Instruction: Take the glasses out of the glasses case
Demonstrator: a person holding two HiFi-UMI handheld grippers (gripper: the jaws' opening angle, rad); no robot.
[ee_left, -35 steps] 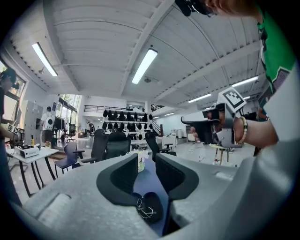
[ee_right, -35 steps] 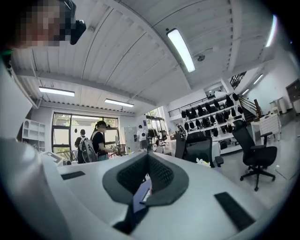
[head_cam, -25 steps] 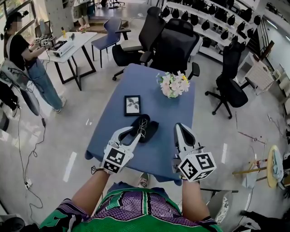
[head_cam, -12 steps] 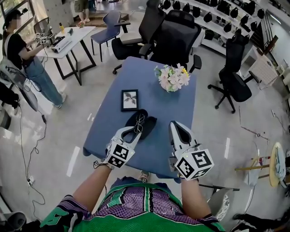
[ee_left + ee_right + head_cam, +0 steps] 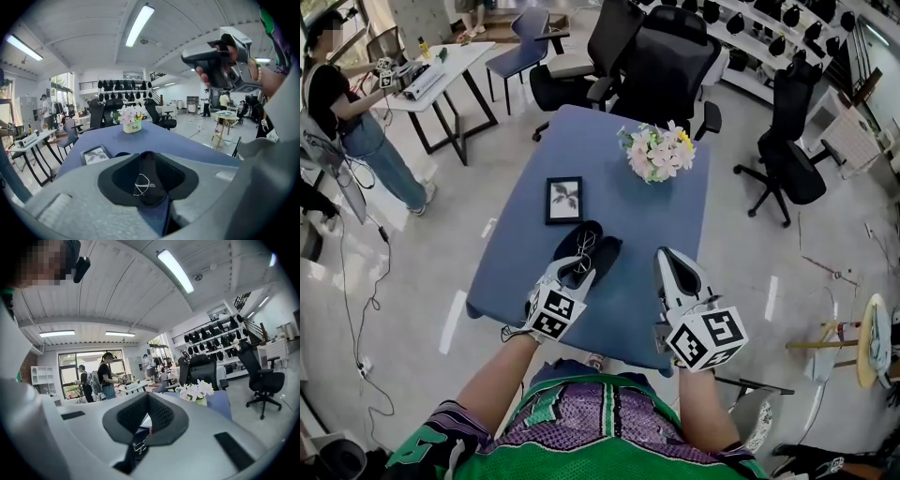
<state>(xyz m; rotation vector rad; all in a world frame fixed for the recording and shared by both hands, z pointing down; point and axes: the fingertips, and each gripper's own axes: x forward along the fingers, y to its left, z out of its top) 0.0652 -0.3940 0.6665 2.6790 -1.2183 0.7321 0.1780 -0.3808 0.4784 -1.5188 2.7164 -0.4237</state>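
Note:
The open black glasses case [image 5: 602, 251] lies on the blue table [image 5: 628, 216], with thin wire glasses [image 5: 584, 246] resting in it. My left gripper [image 5: 575, 269] is open, its fingertips at the near end of the case, one to each side. In the left gripper view the glasses [image 5: 142, 183] and case [image 5: 157, 174] show through the gap between the jaws. My right gripper [image 5: 667, 255] hovers to the right of the case, apart from it, pads together and holding nothing. The right gripper view shows the glasses [image 5: 139, 445] low between its jaws.
A framed picture [image 5: 564, 200] lies beyond the case, and a flower pot [image 5: 658, 155] stands near the table's far end. Black office chairs [image 5: 666, 66] crowd the far side. A person [image 5: 342, 103] works at a white table [image 5: 441, 70] at the far left.
My left gripper has dropped and moved forward until its open jaws reach the near end of the case. The right gripper has sunk slightly beside it.

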